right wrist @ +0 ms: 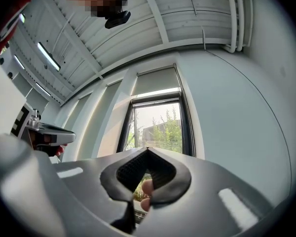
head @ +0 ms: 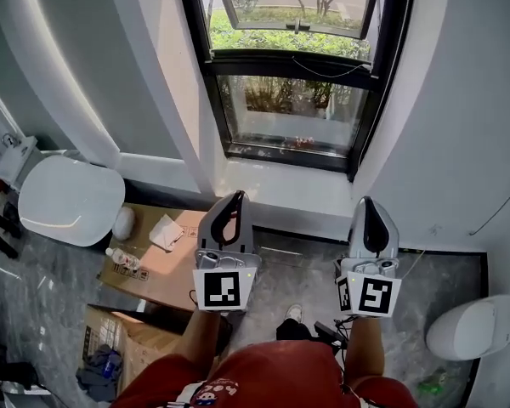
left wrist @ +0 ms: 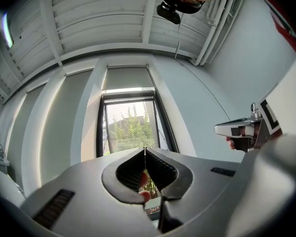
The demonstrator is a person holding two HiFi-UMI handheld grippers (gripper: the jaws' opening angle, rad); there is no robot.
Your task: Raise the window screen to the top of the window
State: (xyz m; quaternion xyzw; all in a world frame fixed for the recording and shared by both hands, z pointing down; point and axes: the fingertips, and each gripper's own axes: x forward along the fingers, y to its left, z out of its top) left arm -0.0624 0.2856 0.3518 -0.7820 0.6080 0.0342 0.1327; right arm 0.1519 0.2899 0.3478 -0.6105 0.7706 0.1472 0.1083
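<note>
In the head view the person stands on the floor (head: 442, 279) facing a black-framed window (head: 289, 63). The left hand-held gripper (head: 235, 195) and the right hand-held gripper (head: 367, 201) are both held out toward its lower edge and are well apart from the glass. A thin cord (head: 336, 71) sags across the middle bar. The top of the window is cut off here, so the screen does not show. A cardboard box (head: 166, 266) lies on the floor at the left. In the left gripper view the left hand-held gripper (left wrist: 145, 150) is clenched with its tips together and nothing between them. Beyond it the window (left wrist: 130, 127) rises, and a grey screen (left wrist: 127, 78) fills the top part of the opening, with a bright strip under its lower edge. In the right gripper view the right hand-held gripper (right wrist: 148, 148) is likewise clenched and empty, and the same screen (right wrist: 158, 80) sits high above the window (right wrist: 160, 127). The screen is probably light, thin and limp, stiff only along its bottom edge. That edge, taken near its middle, looks like the safest hold. Pinching the sheet itself risks creasing it or letting it slip.
</note>
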